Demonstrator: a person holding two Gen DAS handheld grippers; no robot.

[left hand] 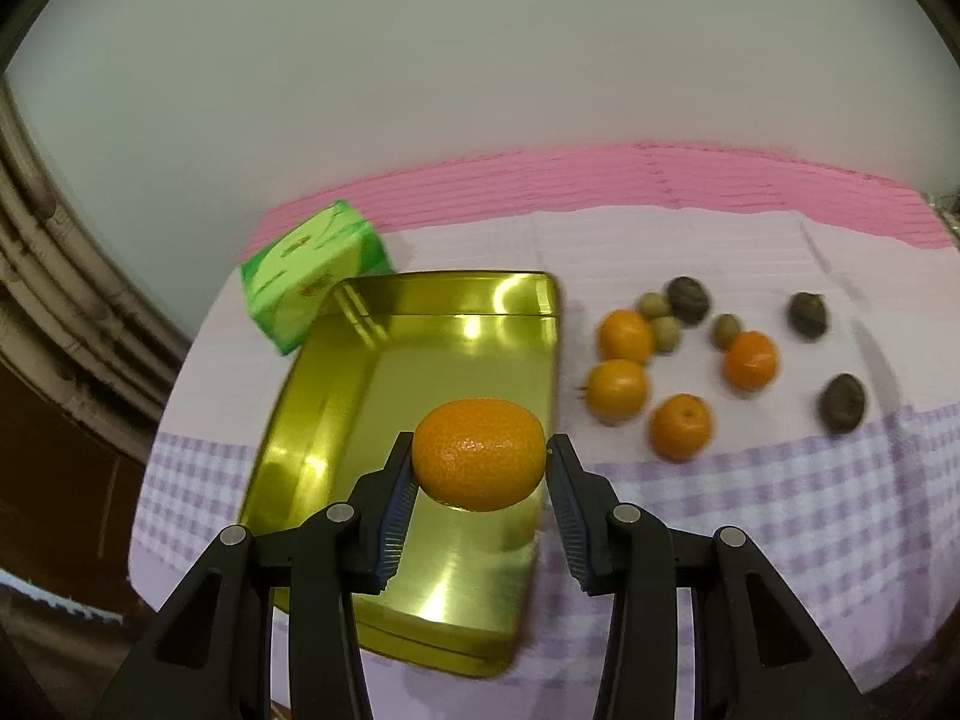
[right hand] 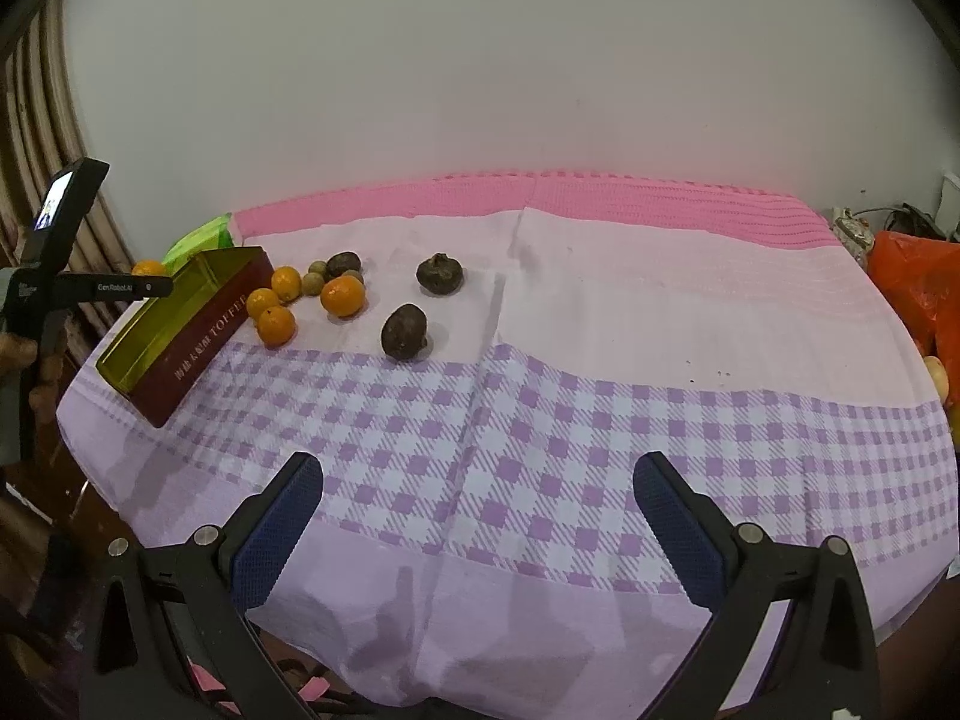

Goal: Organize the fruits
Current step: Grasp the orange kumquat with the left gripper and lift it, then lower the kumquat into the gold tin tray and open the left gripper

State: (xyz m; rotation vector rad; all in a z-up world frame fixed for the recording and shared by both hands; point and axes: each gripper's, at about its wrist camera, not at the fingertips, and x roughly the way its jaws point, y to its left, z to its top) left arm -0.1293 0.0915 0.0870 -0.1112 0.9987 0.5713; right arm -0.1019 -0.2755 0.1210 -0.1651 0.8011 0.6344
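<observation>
My left gripper is shut on an orange tangerine and holds it above the gold tin box, over its right half. The box is empty inside. The right wrist view shows the same tin, red outside, with the left gripper over it and the held tangerine behind it. Several tangerines, small greenish fruits and dark brown fruits lie on the cloth to the right of the box. My right gripper is open and empty, low over the checked cloth near the front edge.
A green carton stands behind the tin at the back left. An orange plastic bag lies off the table's right edge. The table has a pink and purple checked cloth; a wall rises behind it.
</observation>
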